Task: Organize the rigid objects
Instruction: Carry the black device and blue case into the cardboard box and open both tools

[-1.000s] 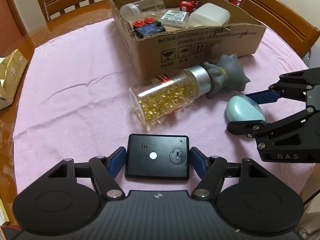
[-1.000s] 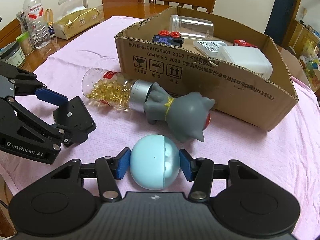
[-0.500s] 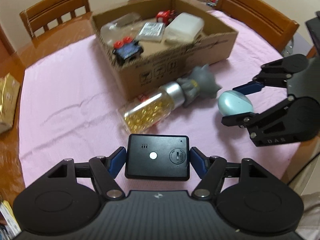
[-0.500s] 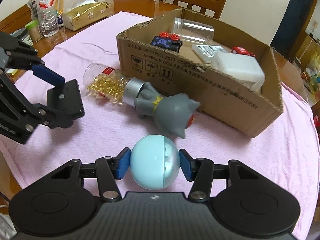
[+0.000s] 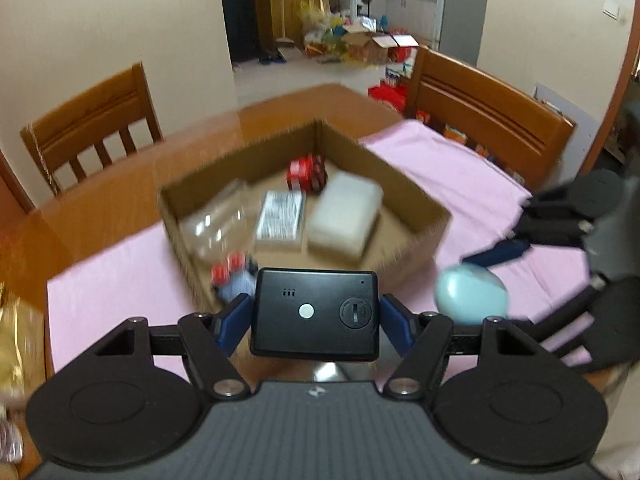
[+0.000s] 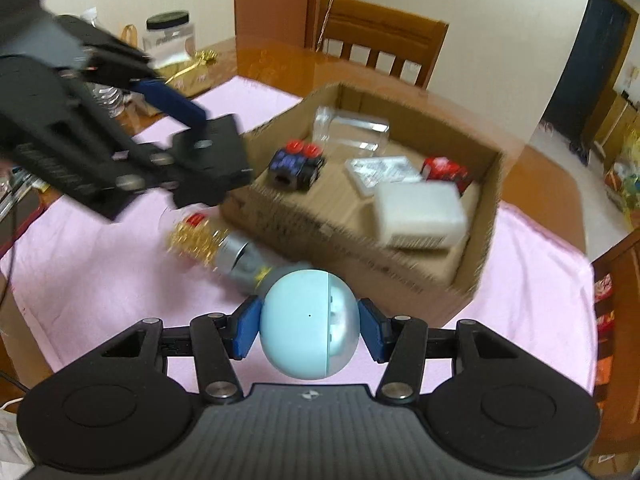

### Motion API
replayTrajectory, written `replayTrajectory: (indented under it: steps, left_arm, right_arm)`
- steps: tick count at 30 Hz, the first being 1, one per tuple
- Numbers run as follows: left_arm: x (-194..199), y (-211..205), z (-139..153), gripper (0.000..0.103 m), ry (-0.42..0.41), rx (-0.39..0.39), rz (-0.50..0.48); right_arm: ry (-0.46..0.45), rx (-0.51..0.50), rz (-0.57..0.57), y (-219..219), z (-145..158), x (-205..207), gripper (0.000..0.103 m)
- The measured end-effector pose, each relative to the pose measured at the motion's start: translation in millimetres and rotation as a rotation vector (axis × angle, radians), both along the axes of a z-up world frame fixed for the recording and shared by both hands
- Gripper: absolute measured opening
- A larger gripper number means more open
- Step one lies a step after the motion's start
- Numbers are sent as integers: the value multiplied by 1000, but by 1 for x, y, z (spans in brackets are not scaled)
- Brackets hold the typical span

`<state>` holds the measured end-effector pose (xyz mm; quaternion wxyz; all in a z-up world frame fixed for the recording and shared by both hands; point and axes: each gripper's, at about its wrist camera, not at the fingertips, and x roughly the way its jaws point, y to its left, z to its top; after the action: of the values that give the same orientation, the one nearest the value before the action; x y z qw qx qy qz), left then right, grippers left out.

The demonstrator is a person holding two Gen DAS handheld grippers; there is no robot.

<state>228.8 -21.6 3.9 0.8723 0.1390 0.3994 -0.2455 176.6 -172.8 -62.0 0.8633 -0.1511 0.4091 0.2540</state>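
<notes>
My left gripper (image 5: 316,314) is shut on a flat black device (image 5: 315,312) and holds it in the air just before the near wall of the open cardboard box (image 5: 416,196). It also shows in the right wrist view (image 6: 208,160). My right gripper (image 6: 309,330) is shut on a light blue egg-shaped object (image 6: 308,330), raised above the pink cloth near the box's front; the egg shows in the left wrist view (image 5: 472,294). A bottle of yellow capsules (image 6: 204,242) lies on the cloth beside the box.
The box holds a clear jar (image 6: 352,130), a black toy with red knobs (image 6: 296,162), a flat packet (image 6: 382,172), a red item (image 6: 444,170) and a white container (image 6: 420,214). Wooden chairs (image 5: 96,120) stand around the table. Gold bags and bottles (image 6: 176,60) sit at the left.
Both grippers have lifted their objects off the cloth and moved towards the box. The views now look down into the box from higher up.
</notes>
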Motion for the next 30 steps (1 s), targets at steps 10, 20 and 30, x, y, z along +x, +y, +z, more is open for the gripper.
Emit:
replayTrajectory:
  steps: [10,20,30]
  left_arm:
    - [71,-34,-45,77,8,25,74]
    - [58,-9,-30,96,-25,-20,202]
    - [2,29,-12,101,-35,-58,378]
  right_arm:
    - [-56,-1,-43,-23,20,31,58]
    - [-60,0,-58,-32,20,60,58]
    - [-45,-18,-56,-34,9,98,58]
